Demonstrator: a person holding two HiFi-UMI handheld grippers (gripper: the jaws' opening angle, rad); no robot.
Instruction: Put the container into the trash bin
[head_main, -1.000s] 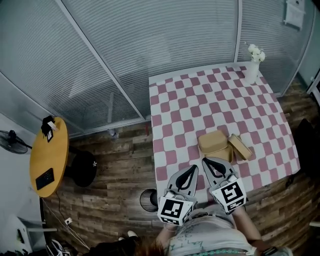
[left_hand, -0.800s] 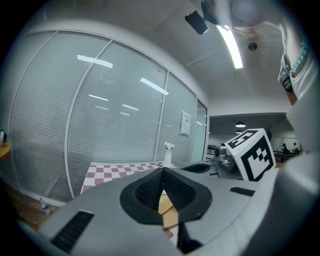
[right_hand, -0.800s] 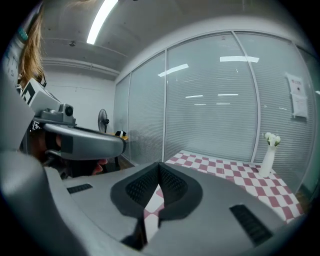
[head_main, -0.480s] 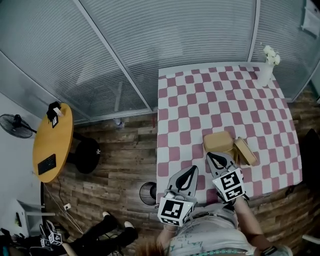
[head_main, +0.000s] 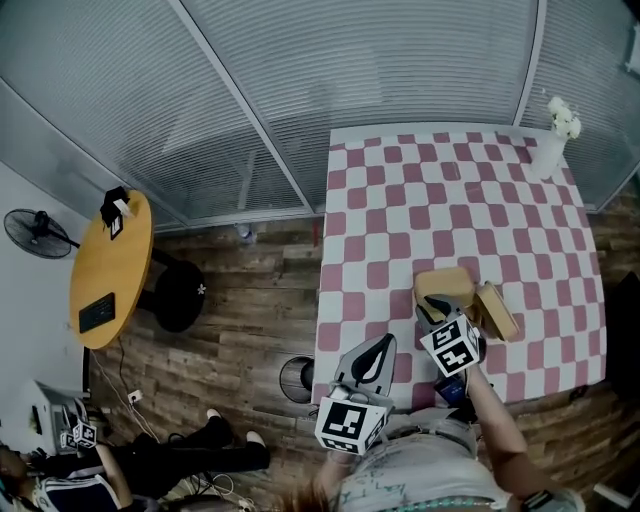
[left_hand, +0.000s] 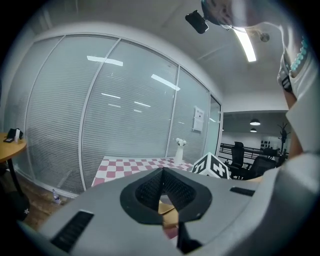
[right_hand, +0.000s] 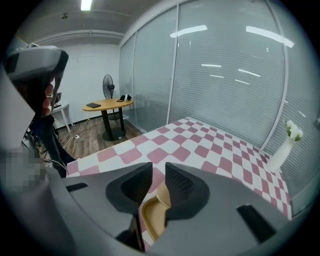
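worktop (head_main: 560, 240): pink-and-white check cloth, filling the right of the head view.
right forearm (head_main: 492, 425): stretched forward over the near worktop edge, wrist angled down.
left gripper (head_main: 378, 345): close to the body by the worktop's near left corner, pointing roughly level; jaws closed tip to tip, empty.
right gripper (head_main: 437, 302): tilted down onto the container; jaws opening, only a narrow gap, container rim standing between them.
container (head_main: 443, 283): tan box on the worktop near its near edge, lid (head_main: 497, 311) hinged open to the right.
trash bin (head_main: 297, 378): on the wooden floor (head_main: 240, 330), left of the worktop.
head view only: trash bin, lid.
right gripper view only: rim (right_hand: 152, 215) inside the gap.
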